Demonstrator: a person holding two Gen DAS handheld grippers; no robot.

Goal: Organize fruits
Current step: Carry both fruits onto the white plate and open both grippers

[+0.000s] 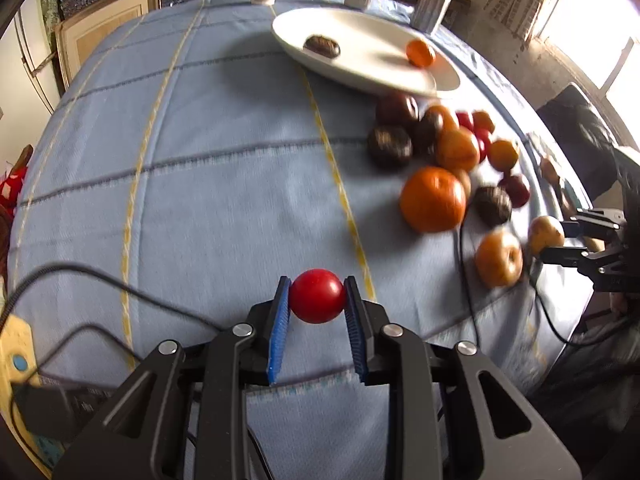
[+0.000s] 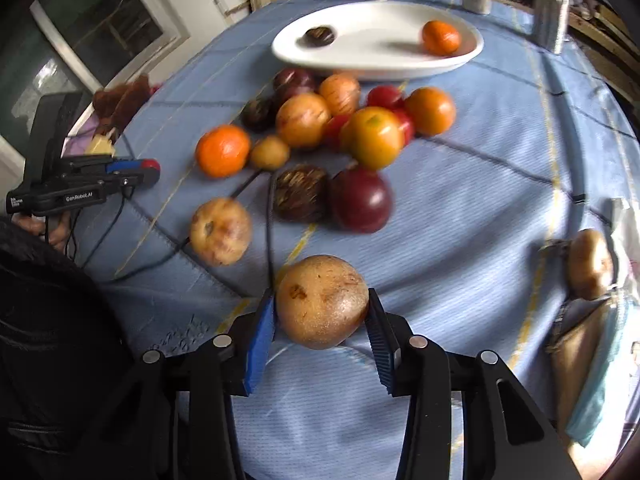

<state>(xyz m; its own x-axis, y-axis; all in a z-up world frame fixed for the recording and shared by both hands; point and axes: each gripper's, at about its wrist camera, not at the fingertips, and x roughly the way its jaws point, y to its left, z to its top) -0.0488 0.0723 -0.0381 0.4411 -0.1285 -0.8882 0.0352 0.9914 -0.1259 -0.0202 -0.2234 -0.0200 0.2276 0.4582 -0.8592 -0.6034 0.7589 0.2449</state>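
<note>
One red fruit [image 1: 317, 295] clamped, one tan fruit [image 2: 322, 301] clamped, plate [image 1: 372, 30] holding seemingly two.

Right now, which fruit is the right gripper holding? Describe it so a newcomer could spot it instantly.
Start at the white plate at the table's far side, then come past the fruit pile toward the near edge. There the right gripper is shut on a tan fruit. Unlike the glossy orange and red ones, it is dull brown, round and speckled.

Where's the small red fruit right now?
The small red fruit is clamped in the left gripper, low and central in the left wrist view, over the blue tablecloth and left of the fruit pile.
</note>
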